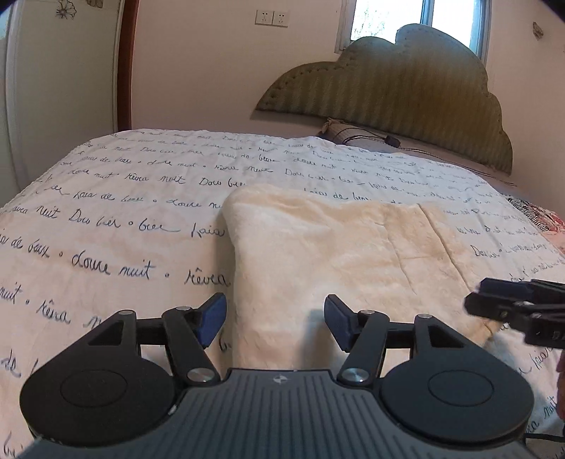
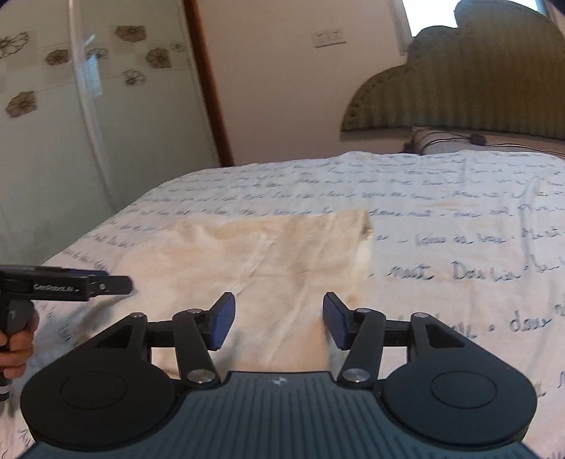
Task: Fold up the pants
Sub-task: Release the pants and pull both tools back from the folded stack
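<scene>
The pants (image 1: 339, 254), cream and fleecy, lie flat on the bed, already lying in a broad rectangle with a seam or leg edge running lengthwise through it. Both tools hover over the near end of the cloth, and neither is grasping anything. The left tool (image 1: 274, 319) is released, its blue pads spread apart above the pants' left edge; the right tool (image 2: 279, 319) is likewise released, pads spread above the near right part of the cloth.

The step in hand looks like taking hold of the near edge for the next fold. To do it well, I would bring each tool down on its own corner, well apart from the other, and pinch through all the layers rather than the top one alone, since plush cloth like this probably slips and bunches. Lift both corners together and level, carry them toward the far edge, and lay them down square so that the edges meet; uneven lifting could skew the fold.

The bedspread (image 1: 116, 212) is white with dark handwritten script and lies fairly smooth, with slight wrinkles. Beyond it stands a green scalloped headboard (image 1: 395, 95), with a rolled pillow (image 1: 342, 132) and a dark cord at its foot. A window (image 1: 416, 17) sits above, wall sockets (image 1: 272, 17) to its left, and a wardrobe door (image 2: 88, 116) with flower prints stands on the left side.
</scene>
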Available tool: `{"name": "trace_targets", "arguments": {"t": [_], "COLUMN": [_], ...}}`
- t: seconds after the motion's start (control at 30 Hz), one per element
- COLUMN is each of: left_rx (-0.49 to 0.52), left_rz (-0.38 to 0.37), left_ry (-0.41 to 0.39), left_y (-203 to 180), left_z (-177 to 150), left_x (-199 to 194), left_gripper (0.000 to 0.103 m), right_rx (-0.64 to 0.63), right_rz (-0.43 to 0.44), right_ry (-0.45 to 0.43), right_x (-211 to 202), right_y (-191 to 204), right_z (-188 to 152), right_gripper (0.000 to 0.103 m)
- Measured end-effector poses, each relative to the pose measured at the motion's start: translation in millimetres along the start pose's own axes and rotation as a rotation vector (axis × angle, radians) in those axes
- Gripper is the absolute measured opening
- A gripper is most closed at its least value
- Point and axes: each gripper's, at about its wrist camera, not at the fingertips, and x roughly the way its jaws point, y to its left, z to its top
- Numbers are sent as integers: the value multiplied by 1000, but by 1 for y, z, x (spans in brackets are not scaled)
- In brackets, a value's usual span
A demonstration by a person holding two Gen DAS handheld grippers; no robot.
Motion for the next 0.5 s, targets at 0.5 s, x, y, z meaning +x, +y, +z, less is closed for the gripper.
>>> {"name": "trace_targets", "arguments": {"t": [0.5], "left_rx": [21], "left_rz": [-4], "left_ry": [-9], "left_y": [-36], "left_z": [-69], "left_x": [-52], "left_gripper": [86], "right_rx": [25], "right_rz": [-37], "right_ry": [-3], "right_x": [-48], "right_y": [64], "right_z": [-31], "right_gripper": [95]}}
